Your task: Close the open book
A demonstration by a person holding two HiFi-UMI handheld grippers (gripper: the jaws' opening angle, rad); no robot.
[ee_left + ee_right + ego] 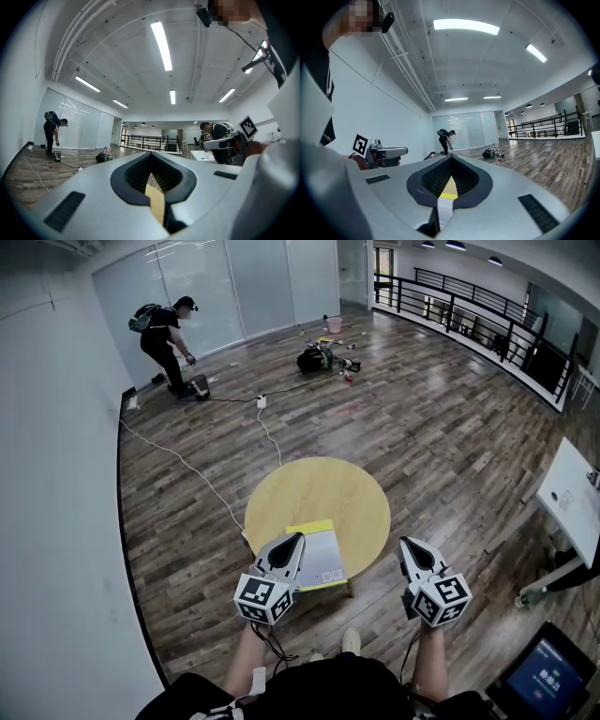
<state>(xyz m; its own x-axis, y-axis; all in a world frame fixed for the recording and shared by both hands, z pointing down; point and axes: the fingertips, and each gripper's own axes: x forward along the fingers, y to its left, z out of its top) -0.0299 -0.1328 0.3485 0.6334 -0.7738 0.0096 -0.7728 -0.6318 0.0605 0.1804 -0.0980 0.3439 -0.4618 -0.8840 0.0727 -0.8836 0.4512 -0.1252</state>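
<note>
At the jaw tips first: left gripper (pixel 151 154) has its jaws drawn together, tips meeting, nothing pinched. A tan sliver shows through the hollow behind the tips; I cannot tell what surface that is. The right gripper (pixel 451 158) is the same, jaws fully together and empty. Through its hollow a yellow band and a pale printed strip show, most likely part of the book (pixel 323 554). Both grippers point level across the room, held side by side.

The book lies flat on the round wooden table (pixel 319 488), at its near edge. A pale printed face is up, with a yellow band along the far edge and at the near right corner. From the head view the left gripper overlaps the book's left part. The right gripper sits off to the side, just past the table rim. Neither appears to touch the book.

Progress, as judged: it is unclear whether the book is open. Only one pale face shows, and the left portion is hidden. If it is open, none of the closing is done, and a tip has to get under a free edge and fold it across. If it is shut, the job is finished.

Further out there is plank floor (pixel 422 427) and a white cable (pixel 183 465) trailing away. A person (pixel 167 334) stoops by the glass wall. Beyond are a dark bag (pixel 314 359) among clutter and a railing (pixel 469 310) at far right.
</note>
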